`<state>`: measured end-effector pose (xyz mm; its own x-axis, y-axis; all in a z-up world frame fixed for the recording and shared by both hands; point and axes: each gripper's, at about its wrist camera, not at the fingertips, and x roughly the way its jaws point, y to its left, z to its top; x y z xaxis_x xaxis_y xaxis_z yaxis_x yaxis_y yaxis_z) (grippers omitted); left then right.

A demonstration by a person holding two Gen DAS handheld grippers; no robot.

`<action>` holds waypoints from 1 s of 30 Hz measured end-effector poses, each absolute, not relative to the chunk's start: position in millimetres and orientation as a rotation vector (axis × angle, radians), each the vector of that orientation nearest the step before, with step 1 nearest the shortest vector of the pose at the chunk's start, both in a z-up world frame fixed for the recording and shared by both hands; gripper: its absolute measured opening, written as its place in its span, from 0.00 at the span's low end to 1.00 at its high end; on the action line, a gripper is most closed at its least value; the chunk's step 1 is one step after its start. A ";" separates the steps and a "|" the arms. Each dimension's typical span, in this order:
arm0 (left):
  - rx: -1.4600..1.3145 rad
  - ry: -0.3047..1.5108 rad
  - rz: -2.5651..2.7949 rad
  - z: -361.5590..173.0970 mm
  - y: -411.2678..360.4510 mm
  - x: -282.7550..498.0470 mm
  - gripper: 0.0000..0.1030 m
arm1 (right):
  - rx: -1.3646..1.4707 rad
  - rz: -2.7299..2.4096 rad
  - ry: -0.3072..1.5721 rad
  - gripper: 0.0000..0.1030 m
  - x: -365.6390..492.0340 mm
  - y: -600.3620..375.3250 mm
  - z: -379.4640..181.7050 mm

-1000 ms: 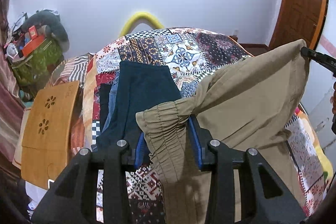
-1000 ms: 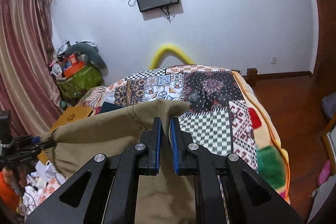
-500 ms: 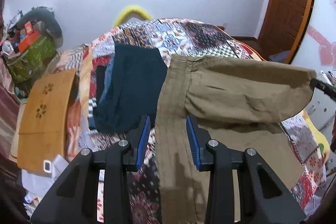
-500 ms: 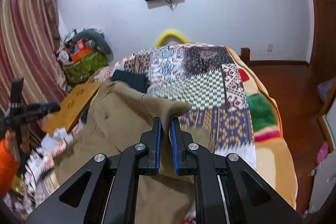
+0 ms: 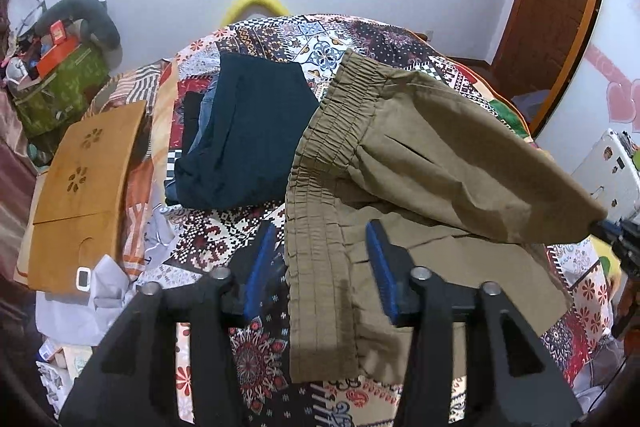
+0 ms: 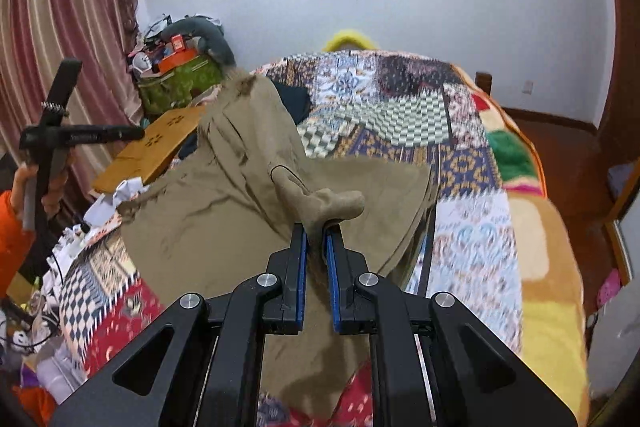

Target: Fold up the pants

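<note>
While our left wrist view shows the khaki pants (image 5: 400, 187) lying on the patchwork bedspread (image 5: 224, 235) beside a folded navy garment (image 5: 248, 139), only our right wrist view shows the curtain (image 6: 68, 39). Our left gripper (image 5: 320, 267) stands spread, empty, its pads either side of the elastic waistband. Our right gripper (image 6: 316, 247) pinches a bunched fold of pants, lifted off the bedspread.

Khaki pants (image 5: 400, 179) spread on patchwork quilt (image 5: 280, 39), elastic waistband between parted fingers of left gripper (image 5: 322, 259), dark folded clothes (image 5: 248, 135) far left, wooden board (image 5: 84, 187) beyond
</note>
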<state>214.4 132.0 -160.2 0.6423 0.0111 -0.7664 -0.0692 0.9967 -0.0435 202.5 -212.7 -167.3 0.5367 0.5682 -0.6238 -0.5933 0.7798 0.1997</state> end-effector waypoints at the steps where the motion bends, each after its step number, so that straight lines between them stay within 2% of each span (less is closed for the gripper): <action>1: -0.064 0.868 0.048 -158.8 130.3 211.2 0.53 | -0.032 0.693 0.741 0.08 198.2 -214.5 -172.3; 3: -0.052 0.863 0.051 -156.0 127.1 206.4 0.55 | -0.038 0.684 0.766 0.08 191.2 -218.4 -185.8; 5: -0.048 0.857 0.051 -154.0 123.3 201.9 0.65 | -0.022 0.678 0.794 0.08 186.5 -221.5 -195.4; 11: -0.032 0.859 0.050 -153.7 113.1 189.6 0.79 | -0.015 0.647 0.853 0.08 177.5 -231.1 -221.4; 25: 0.004 0.874 0.089 -168.3 111.5 159.4 0.87 | 0.053 0.603 0.907 0.18 159.5 -249.4 -212.3; 28: 0.050 0.878 0.095 -175.1 105.6 158.5 0.87 | 0.043 0.569 0.876 0.26 148.3 -253.1 -198.8; 30: 0.081 0.878 0.092 -179.2 100.0 158.7 0.87 | 0.022 0.556 0.849 0.35 145.3 -251.2 -190.7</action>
